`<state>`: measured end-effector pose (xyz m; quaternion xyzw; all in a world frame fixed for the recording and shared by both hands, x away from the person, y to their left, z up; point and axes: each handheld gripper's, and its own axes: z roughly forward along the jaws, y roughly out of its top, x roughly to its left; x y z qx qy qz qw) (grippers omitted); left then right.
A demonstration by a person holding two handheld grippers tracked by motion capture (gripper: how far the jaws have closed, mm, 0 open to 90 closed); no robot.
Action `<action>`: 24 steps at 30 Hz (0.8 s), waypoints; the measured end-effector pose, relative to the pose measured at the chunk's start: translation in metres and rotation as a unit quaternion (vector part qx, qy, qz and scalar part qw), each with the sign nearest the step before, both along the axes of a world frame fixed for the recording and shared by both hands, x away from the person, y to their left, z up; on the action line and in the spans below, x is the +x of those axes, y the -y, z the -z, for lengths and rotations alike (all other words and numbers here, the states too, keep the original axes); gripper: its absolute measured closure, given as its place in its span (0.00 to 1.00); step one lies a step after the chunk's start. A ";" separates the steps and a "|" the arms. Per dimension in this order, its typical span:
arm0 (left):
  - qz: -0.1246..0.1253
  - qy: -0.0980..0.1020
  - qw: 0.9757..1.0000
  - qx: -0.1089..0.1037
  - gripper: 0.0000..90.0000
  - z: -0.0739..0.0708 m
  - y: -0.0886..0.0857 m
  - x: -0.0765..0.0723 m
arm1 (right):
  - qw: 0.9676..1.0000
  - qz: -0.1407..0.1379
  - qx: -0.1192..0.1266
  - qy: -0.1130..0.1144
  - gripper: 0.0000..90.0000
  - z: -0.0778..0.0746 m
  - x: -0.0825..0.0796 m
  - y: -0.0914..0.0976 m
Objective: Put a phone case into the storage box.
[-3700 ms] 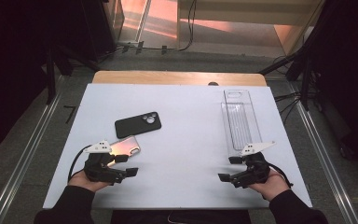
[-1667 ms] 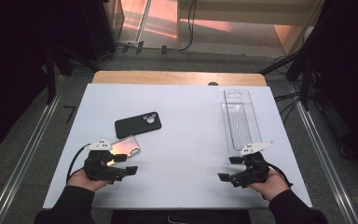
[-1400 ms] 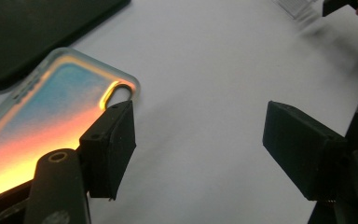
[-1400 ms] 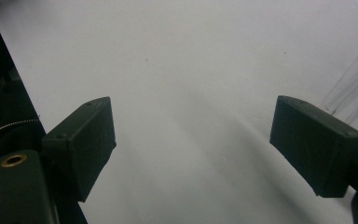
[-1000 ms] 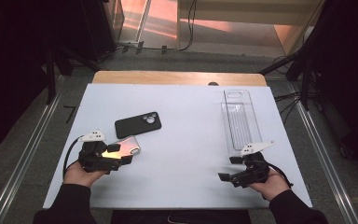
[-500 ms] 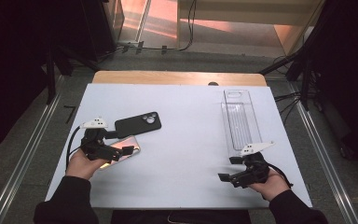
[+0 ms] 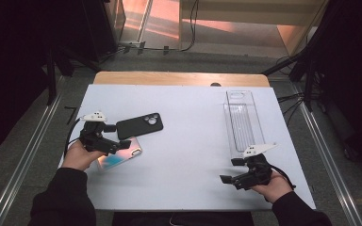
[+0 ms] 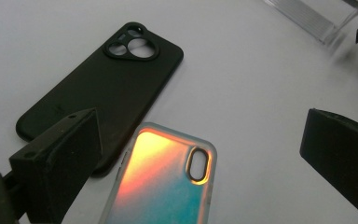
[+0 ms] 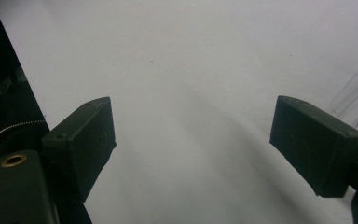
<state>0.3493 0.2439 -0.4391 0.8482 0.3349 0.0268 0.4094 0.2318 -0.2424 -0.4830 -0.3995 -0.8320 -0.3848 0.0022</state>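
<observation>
A: Where is the iridescent phone case (image 8: 161, 186)?

B: Below your left gripper (image 8: 200, 154), between its wide-apart jaws, which just opened. The black phone case (image 8: 98, 91) lies beside it, partly overlapped.

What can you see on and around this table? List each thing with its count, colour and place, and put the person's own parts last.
table: one, white top with a wooden far edge, centre.
black phone case: one, black, left side, flat.
shiny phone case: one, orange-to-teal sheen, left side, just nearer than the black one.
clear tray: one, see-through, right side, lengthwise.
left claw: one, black, jaws wide open over the shiny phone case, just been opening, nothing gripped.
right claw: one, black, open over bare table, near the clear tray.
</observation>
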 end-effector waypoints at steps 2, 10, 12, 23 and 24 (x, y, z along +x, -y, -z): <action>0.011 0.001 1.000 0.017 0.00 0.002 -0.001 0.001 | 1.000 -0.002 0.000 0.000 0.14 0.000 0.000 0.000; 0.005 -0.021 1.000 0.019 0.00 0.010 -0.010 0.003 | 1.000 -0.003 0.002 0.000 0.14 0.000 0.000 -0.001; 0.001 -0.029 0.999 0.020 0.00 0.014 -0.011 0.004 | 1.000 -0.004 0.001 -0.001 0.14 0.000 -0.001 -0.001; 0.005 -0.036 0.999 0.011 0.00 0.027 -0.015 0.003 | 1.000 -0.004 0.002 0.000 0.14 0.000 -0.001 -0.001; 0.007 -0.033 0.999 0.010 0.00 0.027 -0.015 0.002 | 1.000 -0.004 0.002 0.000 0.14 0.000 -0.001 -0.001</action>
